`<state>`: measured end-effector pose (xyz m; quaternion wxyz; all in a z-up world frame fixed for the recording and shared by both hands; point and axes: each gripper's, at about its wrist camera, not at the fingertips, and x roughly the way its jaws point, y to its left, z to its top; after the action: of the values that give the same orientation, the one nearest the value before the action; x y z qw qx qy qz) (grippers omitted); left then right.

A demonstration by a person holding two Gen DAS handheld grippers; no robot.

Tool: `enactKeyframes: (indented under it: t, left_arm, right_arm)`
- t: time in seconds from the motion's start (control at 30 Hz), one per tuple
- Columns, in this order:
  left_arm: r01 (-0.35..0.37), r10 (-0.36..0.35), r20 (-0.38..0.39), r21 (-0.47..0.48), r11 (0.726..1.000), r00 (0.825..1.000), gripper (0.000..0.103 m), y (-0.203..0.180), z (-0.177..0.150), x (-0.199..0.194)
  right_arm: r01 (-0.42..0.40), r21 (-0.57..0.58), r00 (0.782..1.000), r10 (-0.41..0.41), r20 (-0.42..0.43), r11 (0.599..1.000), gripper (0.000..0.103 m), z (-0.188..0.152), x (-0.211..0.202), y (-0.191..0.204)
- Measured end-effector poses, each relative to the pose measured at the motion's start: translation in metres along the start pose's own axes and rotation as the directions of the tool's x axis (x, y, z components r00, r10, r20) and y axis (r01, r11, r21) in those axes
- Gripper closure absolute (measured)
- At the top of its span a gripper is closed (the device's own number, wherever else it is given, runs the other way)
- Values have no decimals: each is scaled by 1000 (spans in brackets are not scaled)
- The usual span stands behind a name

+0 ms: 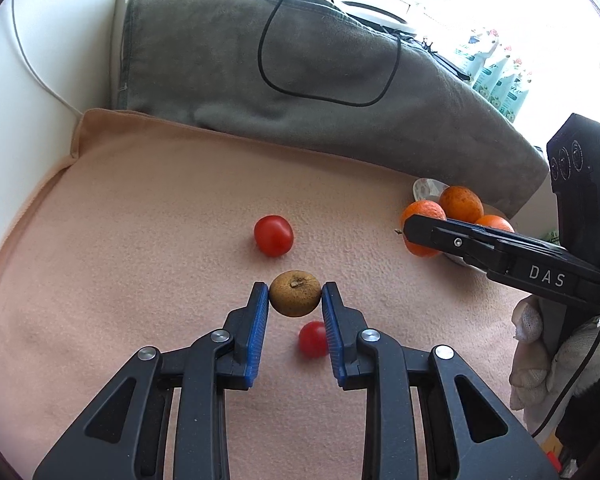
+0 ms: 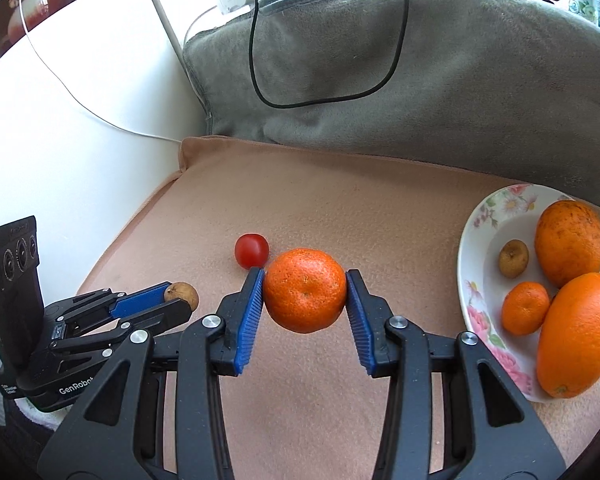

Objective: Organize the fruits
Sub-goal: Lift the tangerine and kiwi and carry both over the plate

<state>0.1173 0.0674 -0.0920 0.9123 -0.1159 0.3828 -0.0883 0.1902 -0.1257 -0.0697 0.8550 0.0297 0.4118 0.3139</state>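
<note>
Your right gripper [image 1: 410, 230] hides most of the plate [image 1: 424, 188]. Your left finger [image 1: 334, 332] covers part of the near tomato [image 1: 312, 338].

We see our right gripper [image 2: 305, 292] clamped on a mandarin [image 2: 304, 290], its blue pads [image 2: 249, 316] pressing both sides, above a peach-coloured blanket [image 2: 340, 208]. Just behind it lies a red tomato [image 2: 251, 250]. At the left, our left gripper [image 2: 180, 300] pinches a small brown fruit [image 2: 182, 295]. To the right, a floral plate [image 2: 488, 208] holds two large oranges [image 2: 570, 242], a small mandarin [image 2: 525, 307] and another brown fruit [image 2: 513, 258]. A grey cushion [image 2: 420, 80] with a black cable [image 2: 396, 52] draped over it sits behind.
</note>
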Motion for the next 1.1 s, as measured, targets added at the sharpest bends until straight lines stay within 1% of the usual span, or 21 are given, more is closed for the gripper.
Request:
enactKeyframes:
  t: [0.3, 0.63, 0.87, 1.1]
  left_arm:
    - [61, -62, 16, 69, 996, 998, 77, -40, 18, 13]
    - [138, -141, 15, 119, 983, 990, 77, -84, 37, 31]
    - [170, -173, 6, 149, 974, 985, 77, -114, 52, 52]
    - [184, -183, -20, 158, 970, 983, 77, -131, 58, 75]
  right_arm:
    - [61, 38, 995, -64, 70, 997, 60, -12, -53, -30]
    - [148, 118, 980, -162, 119, 982, 60, -22, -102, -83]
    - [201, 177, 966, -225, 127, 963, 60, -26, -122, -120]
    - [237, 228, 958, -266, 106, 944, 60, -25, -118, -156]
